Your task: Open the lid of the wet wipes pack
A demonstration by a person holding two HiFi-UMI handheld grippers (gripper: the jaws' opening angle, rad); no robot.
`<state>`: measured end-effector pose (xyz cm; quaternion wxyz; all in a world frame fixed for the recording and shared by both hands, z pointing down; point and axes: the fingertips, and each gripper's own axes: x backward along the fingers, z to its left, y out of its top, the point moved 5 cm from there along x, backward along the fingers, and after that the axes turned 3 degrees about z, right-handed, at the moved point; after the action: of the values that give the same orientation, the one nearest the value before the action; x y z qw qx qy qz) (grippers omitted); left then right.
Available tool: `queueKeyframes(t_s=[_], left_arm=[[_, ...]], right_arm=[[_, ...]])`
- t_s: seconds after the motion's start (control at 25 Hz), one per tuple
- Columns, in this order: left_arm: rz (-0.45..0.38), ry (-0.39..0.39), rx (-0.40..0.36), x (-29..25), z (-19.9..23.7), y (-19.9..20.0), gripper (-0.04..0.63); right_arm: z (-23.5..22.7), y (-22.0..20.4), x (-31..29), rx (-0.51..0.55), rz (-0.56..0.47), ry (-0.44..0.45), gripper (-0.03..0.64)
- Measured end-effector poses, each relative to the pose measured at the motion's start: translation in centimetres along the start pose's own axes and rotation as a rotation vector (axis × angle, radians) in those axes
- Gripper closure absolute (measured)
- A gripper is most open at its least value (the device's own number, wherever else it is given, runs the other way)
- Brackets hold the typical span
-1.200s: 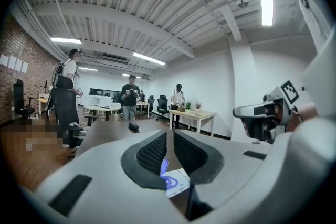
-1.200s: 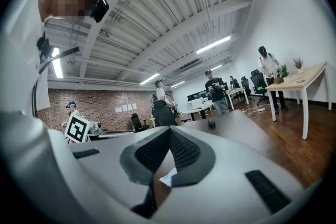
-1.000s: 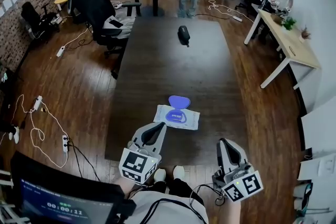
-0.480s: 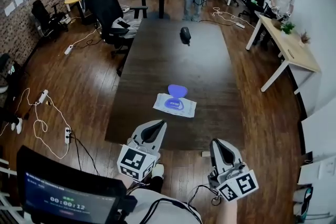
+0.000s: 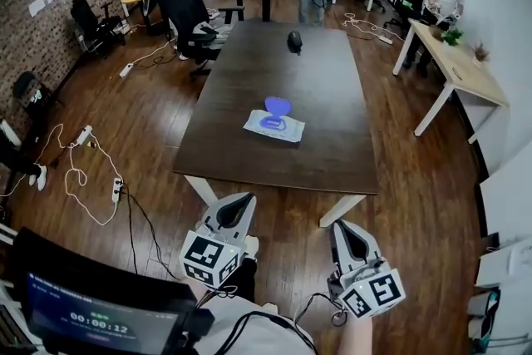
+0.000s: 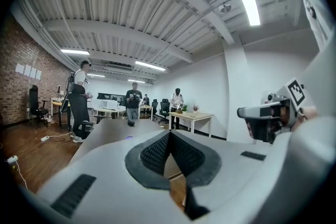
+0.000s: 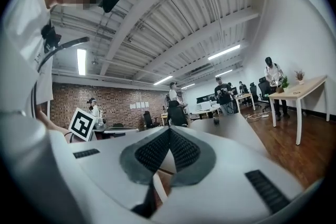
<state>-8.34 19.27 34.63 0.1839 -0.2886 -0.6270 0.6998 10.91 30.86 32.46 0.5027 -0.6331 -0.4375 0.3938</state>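
Note:
The wet wipes pack (image 5: 274,126), white with a blue print, lies near the middle of the dark table (image 5: 249,71). Its blue lid (image 5: 278,106) is flipped up at the far side. Both grippers hang over the wooden floor, well short of the table's near edge. My left gripper (image 5: 241,202) is shut with nothing in it, and its pads meet at the tip in the left gripper view (image 6: 169,136). My right gripper (image 5: 340,229) is also shut and empty, its pads closed together in the right gripper view (image 7: 169,131). Both point level toward the table.
A black object (image 5: 294,41) sits at the table's far end. Office chairs (image 5: 187,8) stand to the left, and cables (image 5: 83,170) trail over the floor. A light wooden desk (image 5: 457,66) is at the right. People stand at the back of the room.
Both grippers have drawn back from the table's near edge, and now float over bare floor. The table and the pack look farther away. The jaws stayed shut.

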Motion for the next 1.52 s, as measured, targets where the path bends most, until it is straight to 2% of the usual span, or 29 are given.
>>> queueKeyframes(t_s=[0.24,0.48,0.72,1.12,1.52], left_arm=[[-0.044,0.024,0.003,5.8,-4.5,1.7,0.594],[-0.066,0.009,-0.004,8.0,-5.5,2.6,0.594],[-0.068,0.000,-0.008,9.7,-5.0,2.5,0.594],[-0.056,-0.022,0.002,13.3,-2.0,2.5,0.594],[-0.088,-0.043,0.016,14.8,-1.7,2.7,0.594]], right_arm=[[3.0,1.0,5.9,0.004,-0.027,0.022,0.612],[4.6,1.2,7.6,0.040,-0.039,0.056,0.612],[5.1,0.1,9.5,0.019,-0.048,0.012,0.612],[8.9,1.4,9.5,0.037,-0.081,-0.052,0.612],[11.2,1.6,9.2,0.070,-0.067,-0.054,0.612]])
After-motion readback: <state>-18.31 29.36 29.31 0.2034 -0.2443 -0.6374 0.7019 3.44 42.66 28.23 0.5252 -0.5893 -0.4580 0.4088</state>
